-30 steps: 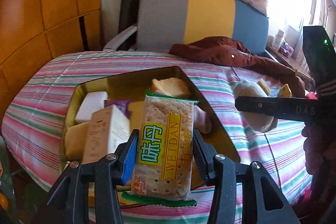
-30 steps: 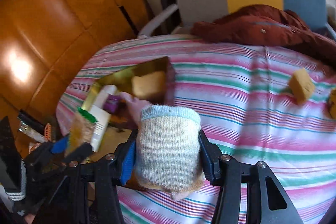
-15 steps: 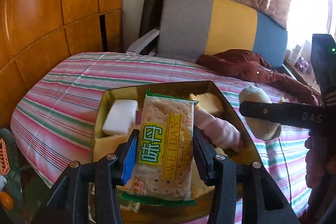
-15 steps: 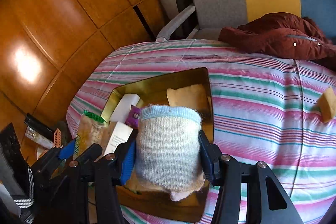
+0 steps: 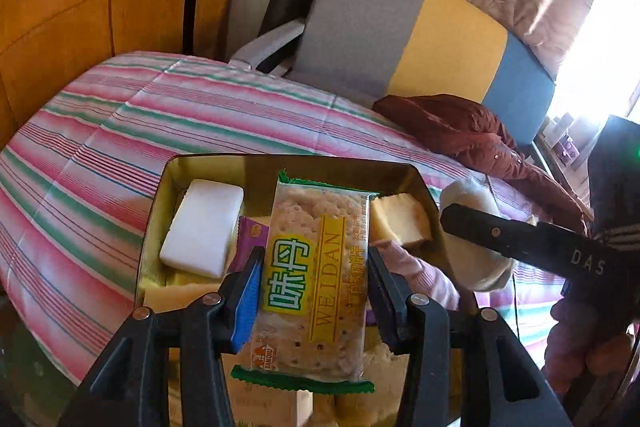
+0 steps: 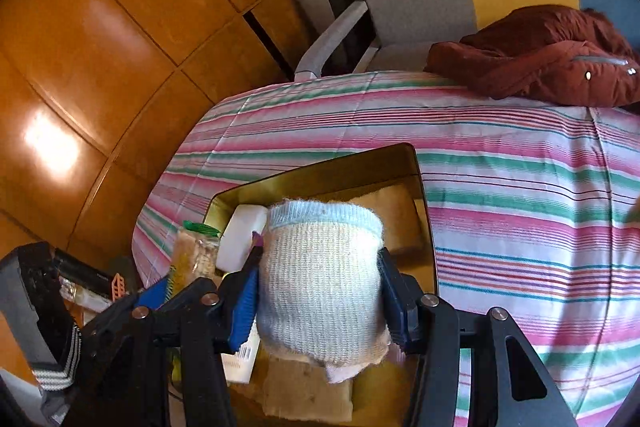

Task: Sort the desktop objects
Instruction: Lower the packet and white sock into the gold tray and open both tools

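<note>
A striped bedspread (image 5: 120, 131) covers the bed, and on it sits a gold tin (image 6: 320, 175) holding a white block (image 5: 202, 223) and yellow sponges (image 5: 400, 217). Above the tin, the left gripper (image 5: 314, 281) has its fingers clamped on an upright cracker packet (image 5: 316, 283), while the right gripper (image 6: 320, 291) squeezes a rolled knit sock (image 6: 320, 279) just beside it.
</note>
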Motion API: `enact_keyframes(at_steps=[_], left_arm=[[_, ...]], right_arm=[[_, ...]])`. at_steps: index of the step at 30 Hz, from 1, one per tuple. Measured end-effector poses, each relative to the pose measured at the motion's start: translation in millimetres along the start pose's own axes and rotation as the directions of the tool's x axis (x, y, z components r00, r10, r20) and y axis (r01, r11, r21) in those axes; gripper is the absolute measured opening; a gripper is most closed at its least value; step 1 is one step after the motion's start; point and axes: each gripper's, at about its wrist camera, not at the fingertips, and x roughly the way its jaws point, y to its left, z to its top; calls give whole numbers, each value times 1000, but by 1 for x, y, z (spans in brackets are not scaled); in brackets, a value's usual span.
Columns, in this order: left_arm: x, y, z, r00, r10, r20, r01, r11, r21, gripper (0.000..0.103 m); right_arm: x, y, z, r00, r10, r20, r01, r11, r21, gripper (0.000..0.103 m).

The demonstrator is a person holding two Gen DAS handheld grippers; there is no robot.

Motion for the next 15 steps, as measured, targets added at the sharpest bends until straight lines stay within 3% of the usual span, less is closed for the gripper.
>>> enact_keyframes(at_steps=[9,13,15], left_arm=[[27,2,11,999,3,-45,-4,1000,-7,49],[26,8,12,999,-27,-46,25,999,-38,65],[21,9,11,999,-32,-26,31,999,-44,67]], right_arm=[[14,-4,17,1000,16,1,-16,999,35,60],[9,-3,10,1000,13,6,-13,1000,22,63],[5,-4,4,1000,19,7,-19,999,27,66]])
